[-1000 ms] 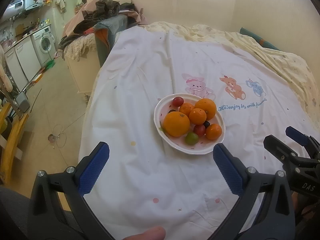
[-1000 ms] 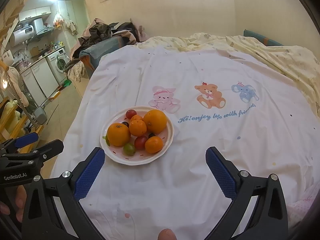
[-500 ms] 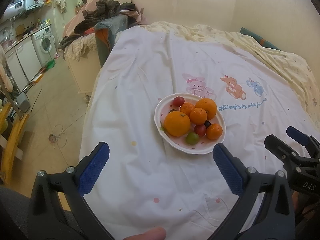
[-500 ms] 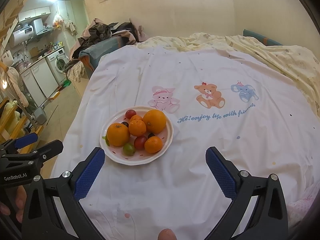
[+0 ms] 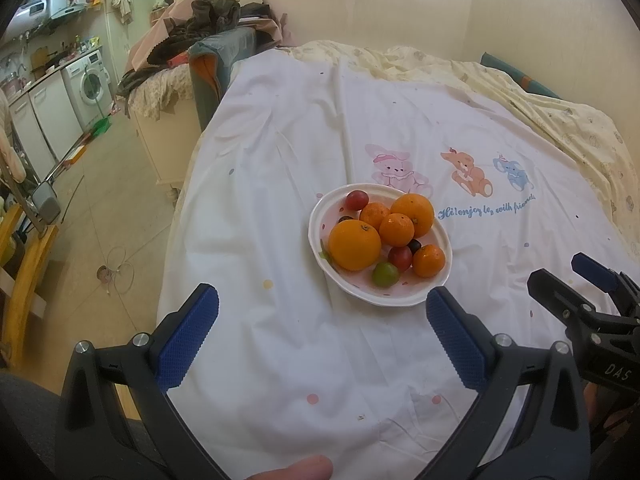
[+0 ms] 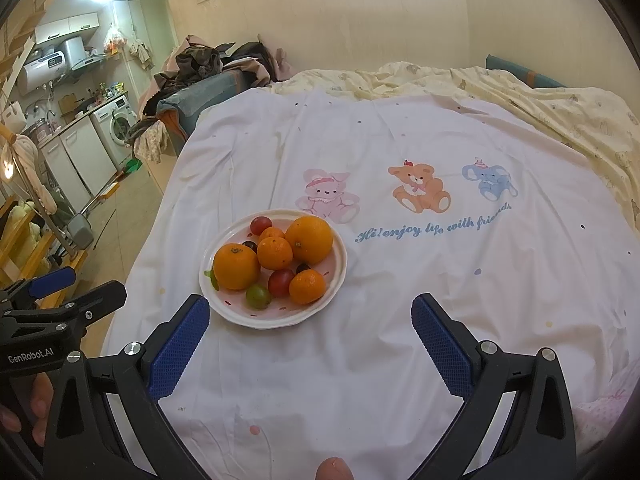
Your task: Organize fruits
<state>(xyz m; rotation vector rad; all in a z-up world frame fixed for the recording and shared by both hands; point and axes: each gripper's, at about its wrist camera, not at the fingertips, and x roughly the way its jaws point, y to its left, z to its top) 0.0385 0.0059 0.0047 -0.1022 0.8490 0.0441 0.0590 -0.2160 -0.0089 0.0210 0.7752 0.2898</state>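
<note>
A white plate [image 5: 400, 301] [image 6: 236, 316] sits on the white bedsheet and holds several fruits: a big orange [image 5: 354, 245] [image 6: 236, 266], a second big orange [image 5: 414, 209] [image 6: 309, 239], small mandarins [image 5: 429, 261] [image 6: 307, 286], red cherry tomatoes [image 5: 357, 199] [image 6: 281, 282] and a green one [image 5: 385, 274] [image 6: 258, 296]. My left gripper [image 5: 320, 326] is open and empty, just short of the plate. My right gripper [image 6: 311, 336] is open and empty, near the plate's right front. Each gripper shows at the edge of the other's view.
The sheet [image 6: 440, 280] has a cartoon animal print [image 6: 418, 188] behind the plate. A yellow quilt [image 6: 540, 104] lies at the far right. The bed's left edge drops to the floor [image 5: 100, 216]; a clothes-piled sofa [image 5: 208, 52] and a kitchen with a washing machine [image 5: 90, 80] stand beyond.
Almost nothing moved. Both grippers stay open, with a very slight drift of the views.
</note>
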